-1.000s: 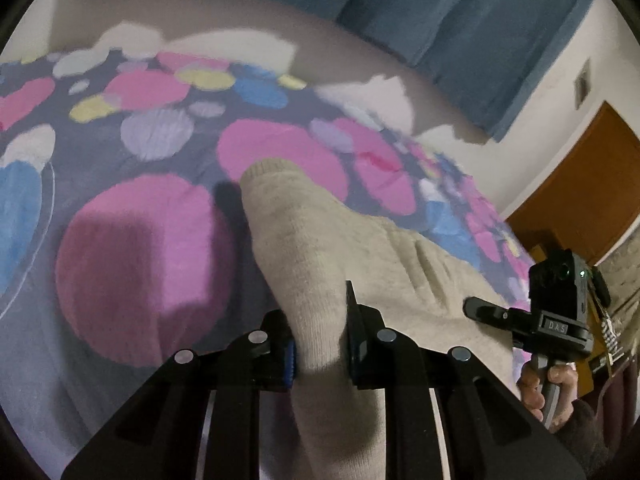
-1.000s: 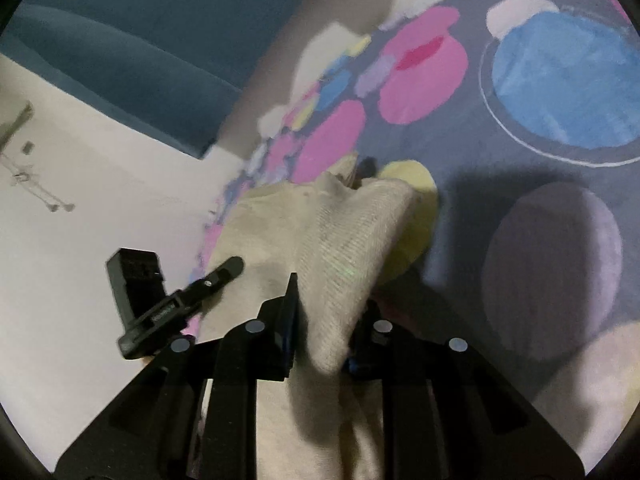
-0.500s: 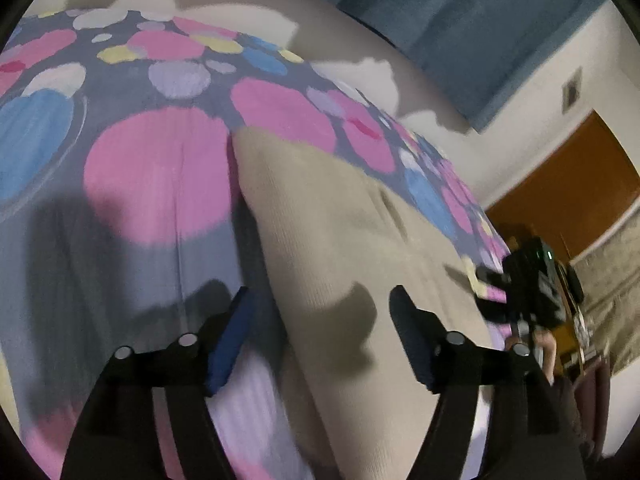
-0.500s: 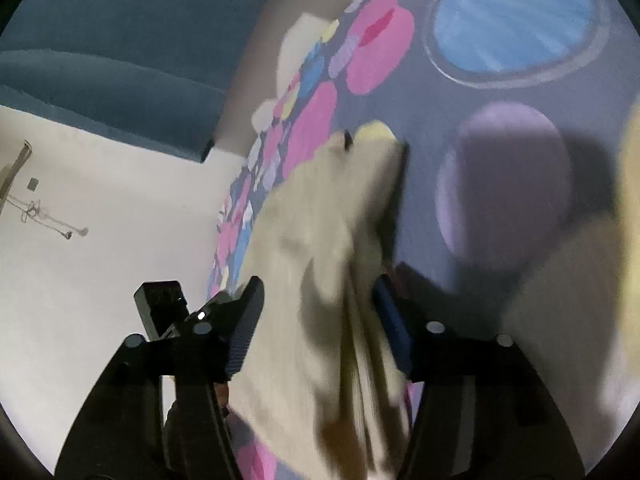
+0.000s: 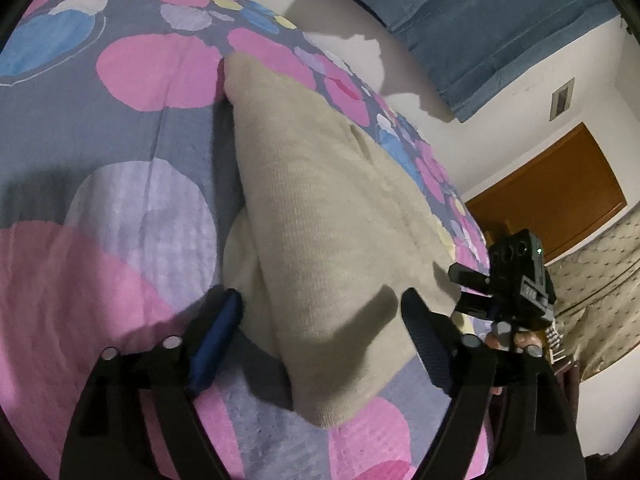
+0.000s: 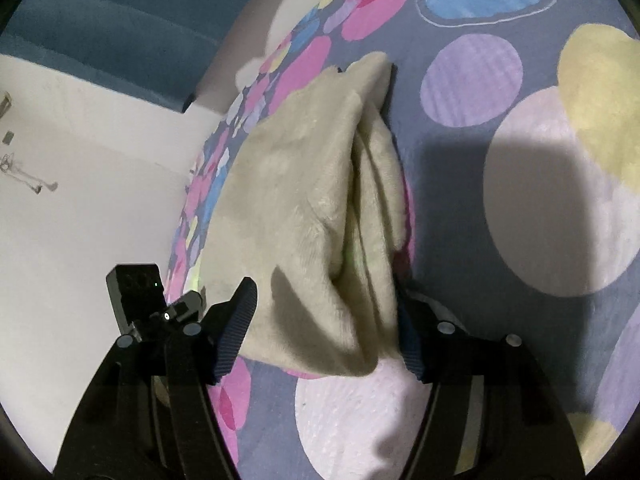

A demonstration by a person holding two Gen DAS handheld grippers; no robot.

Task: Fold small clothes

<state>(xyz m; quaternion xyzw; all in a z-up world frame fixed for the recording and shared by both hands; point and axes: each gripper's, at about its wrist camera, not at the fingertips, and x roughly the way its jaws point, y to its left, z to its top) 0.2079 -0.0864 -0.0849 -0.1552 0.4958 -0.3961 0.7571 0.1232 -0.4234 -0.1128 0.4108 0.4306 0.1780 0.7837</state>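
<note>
A beige knit garment (image 5: 320, 216) lies folded on a bedspread with coloured dots (image 5: 132, 128). My left gripper (image 5: 320, 316) is open, its blue-padded jaws spread on either side of the garment's near corner, holding nothing. In the right wrist view the same garment (image 6: 304, 200) lies with a fold along its right edge. My right gripper (image 6: 324, 312) is open and empty, its jaws straddling the garment's near end. The right gripper also shows in the left wrist view (image 5: 516, 280), and the left gripper in the right wrist view (image 6: 140, 296).
The bedspread (image 6: 520, 160) covers a bed. Blue curtains (image 5: 480, 20) hang behind it on a white wall (image 5: 592, 64). A brown wooden door (image 5: 560, 188) and a patterned beige cloth (image 5: 600, 288) stand at the right.
Both grippers were shut on the garment a second ago. They have let go, opened wide and drawn back a little; the garment now lies flat on the bed.
</note>
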